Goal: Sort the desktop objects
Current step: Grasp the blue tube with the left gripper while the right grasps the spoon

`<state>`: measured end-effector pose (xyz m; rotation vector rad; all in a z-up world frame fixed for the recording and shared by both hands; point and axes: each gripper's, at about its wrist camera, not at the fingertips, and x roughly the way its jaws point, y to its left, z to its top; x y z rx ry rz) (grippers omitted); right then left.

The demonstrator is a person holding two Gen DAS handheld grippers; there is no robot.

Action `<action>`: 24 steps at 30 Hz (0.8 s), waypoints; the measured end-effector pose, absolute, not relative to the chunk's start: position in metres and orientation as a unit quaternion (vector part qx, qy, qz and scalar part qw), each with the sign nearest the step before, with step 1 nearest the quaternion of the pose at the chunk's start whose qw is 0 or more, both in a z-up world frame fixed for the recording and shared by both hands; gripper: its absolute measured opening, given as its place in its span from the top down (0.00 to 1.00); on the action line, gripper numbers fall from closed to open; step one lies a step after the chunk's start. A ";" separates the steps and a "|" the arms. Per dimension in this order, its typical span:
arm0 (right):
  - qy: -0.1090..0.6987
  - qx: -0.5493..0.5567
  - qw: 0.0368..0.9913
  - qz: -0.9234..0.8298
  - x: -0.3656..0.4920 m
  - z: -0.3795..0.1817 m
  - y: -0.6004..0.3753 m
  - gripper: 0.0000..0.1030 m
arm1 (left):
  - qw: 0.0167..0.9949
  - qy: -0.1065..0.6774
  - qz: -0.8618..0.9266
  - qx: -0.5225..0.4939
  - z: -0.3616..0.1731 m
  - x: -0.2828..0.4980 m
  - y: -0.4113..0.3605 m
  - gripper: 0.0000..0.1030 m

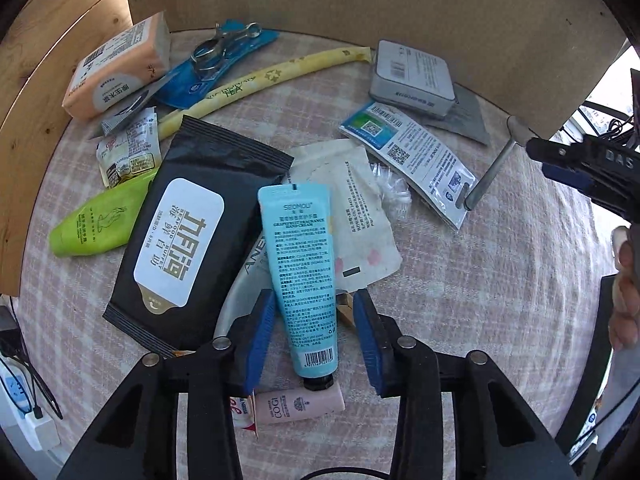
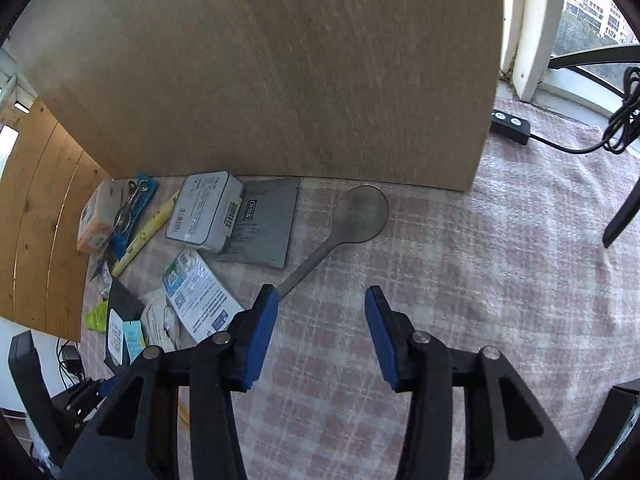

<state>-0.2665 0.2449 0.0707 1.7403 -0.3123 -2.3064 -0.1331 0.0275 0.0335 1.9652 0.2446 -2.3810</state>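
Observation:
My left gripper [image 1: 316, 312] is open, its blue pads on either side of a light blue hand cream tube [image 1: 302, 268] that lies on the pile; the pads do not touch it. Around it lie a black wet wipes pack [image 1: 188, 236], a green tube [image 1: 96, 224], a pink COGI tube [image 1: 298, 404] and a white sachet [image 1: 360, 216]. My right gripper [image 2: 320, 312] is open and empty above the checked cloth, just right of a metal spoon [image 2: 352, 216]. The spoon's handle [image 1: 490, 172] and the right gripper [image 1: 580, 164] also show in the left wrist view.
A cardboard panel [image 2: 280, 72] stands at the back. Near it lie a grey tin box [image 2: 204, 210], a grey scraper card [image 2: 264, 224], a blue-white packet [image 2: 200, 292], a yellow straw wrapper [image 1: 272, 80], a tissue pack [image 1: 120, 68] and a metal clip [image 1: 224, 46]. A black power strip [image 2: 510, 126] lies far right.

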 end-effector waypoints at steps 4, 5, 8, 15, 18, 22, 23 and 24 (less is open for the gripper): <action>-0.116 0.613 0.100 -0.775 -0.283 0.053 0.232 0.58 | 0.013 0.106 -0.761 0.639 0.026 -0.132 0.019 0.72; -0.113 0.608 0.096 -0.780 -0.285 0.053 0.229 0.58 | 0.010 0.112 -0.762 0.638 0.026 -0.131 0.017 0.72; -0.090 0.606 0.091 -0.785 -0.290 0.054 0.217 0.58 | 0.004 0.108 -0.763 0.637 0.025 -0.130 0.017 0.72; 0.021 0.601 0.092 -0.794 -0.282 0.054 0.185 0.75 | 0.000 0.110 -0.765 0.634 0.025 -0.124 0.020 0.72; 0.046 0.599 0.105 -0.793 -0.273 0.054 0.181 0.85 | -0.005 0.109 -0.766 0.633 0.025 -0.118 0.024 0.72; 0.056 0.601 0.120 -0.788 -0.259 0.054 0.189 0.90 | -0.008 0.109 -0.769 0.630 0.025 -0.110 0.028 0.72; 0.051 0.604 0.125 -0.786 -0.255 0.055 0.193 0.91 | -0.011 0.108 -0.769 0.630 0.026 -0.107 0.030 0.72; 0.048 0.607 0.129 -0.783 -0.250 0.055 0.197 0.92 | -0.013 0.105 -0.770 0.629 0.026 -0.105 0.032 0.72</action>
